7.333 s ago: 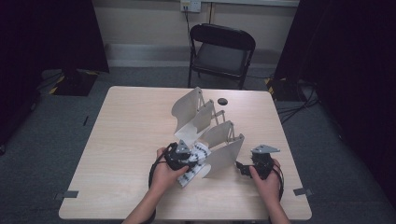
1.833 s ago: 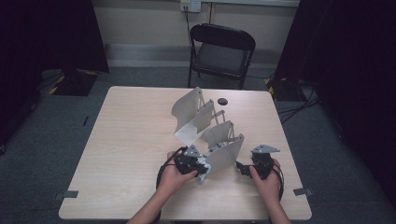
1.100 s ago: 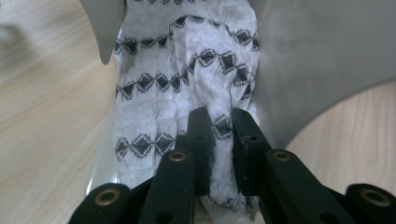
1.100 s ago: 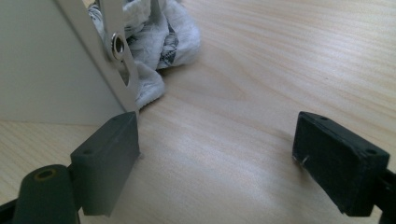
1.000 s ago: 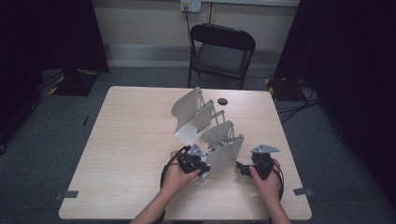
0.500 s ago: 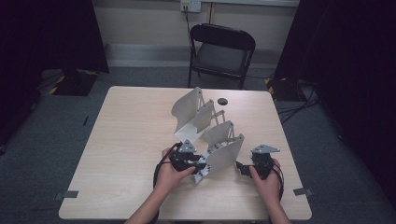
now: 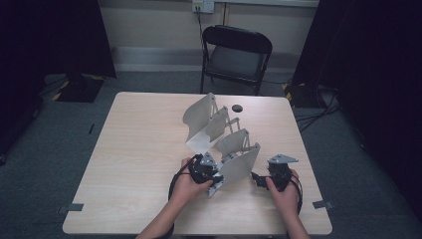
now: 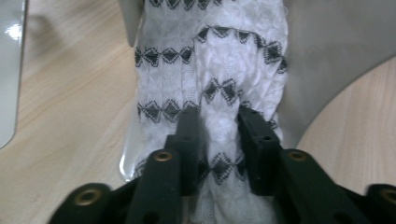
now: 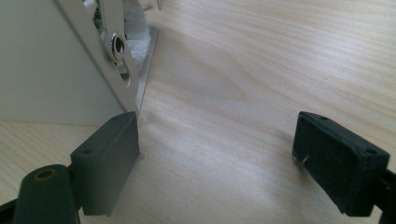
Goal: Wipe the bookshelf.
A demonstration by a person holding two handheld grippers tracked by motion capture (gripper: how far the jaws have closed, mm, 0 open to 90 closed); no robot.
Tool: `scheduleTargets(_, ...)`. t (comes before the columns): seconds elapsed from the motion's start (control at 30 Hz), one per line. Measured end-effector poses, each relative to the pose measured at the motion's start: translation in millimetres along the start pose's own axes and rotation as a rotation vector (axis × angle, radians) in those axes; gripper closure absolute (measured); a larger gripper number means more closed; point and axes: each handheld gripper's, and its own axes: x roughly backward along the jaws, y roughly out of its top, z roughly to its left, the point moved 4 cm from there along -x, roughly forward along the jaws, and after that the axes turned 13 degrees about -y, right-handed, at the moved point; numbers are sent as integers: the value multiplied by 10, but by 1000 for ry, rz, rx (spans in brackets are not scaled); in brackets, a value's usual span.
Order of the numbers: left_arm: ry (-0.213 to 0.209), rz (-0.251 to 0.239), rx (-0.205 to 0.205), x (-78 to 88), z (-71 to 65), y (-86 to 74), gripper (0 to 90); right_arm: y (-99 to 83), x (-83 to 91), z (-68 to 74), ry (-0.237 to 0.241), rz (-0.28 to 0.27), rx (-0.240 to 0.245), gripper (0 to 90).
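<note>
A white cloth (image 8: 210, 56) with rows of black diamonds lies bunched against a set of hinged grey plates (image 7: 239, 164) in the middle of the table. My left gripper (image 8: 217, 116) pinches a fold of this cloth; its jaws have just been closing with the cloth between them. In the high view the left gripper (image 7: 206, 172) sits at the near plate's left edge. My right gripper (image 9: 217, 154) stands open over bare wood, its left pad beside the grey plate (image 9: 42, 60). In the high view the right gripper (image 7: 259, 179) is just right of the near plate.
The wooden table (image 7: 129, 149) has free room at the left and front. A small black disc (image 7: 237, 107) lies near the far edge. A black folding chair (image 7: 234, 55) stands behind the table. A riveted metal hinge strip (image 9: 114, 46) runs along the plate's edge.
My left hand has shifted slightly right, back toward the near plate. Less of the white cloth shows below it than several seconds ago. My right hand has stayed put.
</note>
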Motion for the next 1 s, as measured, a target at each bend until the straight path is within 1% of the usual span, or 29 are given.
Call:
scheduleTargets(0.07, 1, 2, 4, 2, -8, -2, 756, 0, 0, 0, 0, 0, 0, 140)
scheduleTargets(0.1, 2, -3, 16, 2, -15, -3, 766, 0, 0, 0, 0, 0, 0, 140)
scheduleTargets(0.13, 2, -3, 16, 2, -15, -3, 778, 0, 0, 0, 0, 0, 0, 140)
scheduleTargets(0.17, -4, -15, 43, 7, -21, -4, 791, 0, 0, 0, 0, 0, 0, 140)
scheduleTargets(0.27, -16, -19, 60, 40, -27, 2, 810, 0, 0, 0, 0, 0, 0, 140)
scheduleTargets(0.3, -22, -29, 68, 54, -34, 10, 812, 0, 0, 0, 0, 0, 0, 140)
scheduleTargets(0.33, -22, -29, 68, 54, -34, 10, 813, 0, 0, 0, 0, 0, 0, 140)
scheduleTargets(0.37, -27, -39, 67, 87, -38, 25, 813, 1, 0, 0, 0, 0, 0, 140)
scheduleTargets(0.43, -24, -57, 59, 197, -53, 96, 814, 1, -1, -1, 0, 0, 0, 140)
scheduleTargets(0.47, -24, -57, 59, 197, -53, 96, 813, 1, -1, -1, 0, 0, 0, 140)
scheduleTargets(0.5, -20, -84, 54, 296, -68, 176, 813, 1, 0, 0, 1, 0, 0, 140)
scheduleTargets(0.53, -16, -100, 54, 346, -75, 220, 813, 1, 0, 0, 0, 0, 0, 140)
scheduleTargets(0.57, -14, -105, 48, 387, -79, 255, 813, 1, 0, 0, 0, 0, 0, 140)
scheduleTargets(0.6, -6, -111, 41, 446, -86, 298, 814, 1, 0, 0, 0, 0, 0, 140)
scheduleTargets(0.67, 4, -142, 32, 559, -101, 401, 813, 1, 0, 0, 0, 0, 0, 140)
scheduleTargets(0.7, 13, -153, 28, 594, -107, 437, 813, 1, 0, 0, 0, 0, 0, 140)
scheduleTargets(0.73, 13, -153, 28, 594, -107, 437, 813, 1, 0, 0, 0, 0, 0, 140)
scheduleTargets(0.77, 30, -175, 15, 690, -118, 531, 814, 1, 0, 0, 0, 0, 0, 140)
scheduleTargets(0.8, 30, -175, 15, 690, -118, 531, 814, 1, 0, 0, 0, 0, 0, 140)
scheduleTargets(0.83, 38, -219, 6, 788, -133, 638, 814, 0, 0, -1, 1, 0, 0, 140)
scheduleTargets(0.87, 42, -224, -3, 818, -133, 670, 814, 1, 0, 0, 0, 0, 0, 140)
scheduleTargets(0.9, 47, -236, -3, 843, -137, 708, 814, 1, 0, 0, 0, 0, 0, 140)
scheduleTargets(0.93, 62, -239, -8, 862, -128, 745, 813, 1, 0, 0, 0, 0, 0, 140)
scheduleTargets(0.97, 73, -236, -13, 868, -115, 760, 813, 1, 0, 0, 0, 0, 0, 140)
scheduleTargets(1.0, 79, -231, -9, 867, -96, 770, 813, 1, 0, -1, 0, 0, 0, 140)
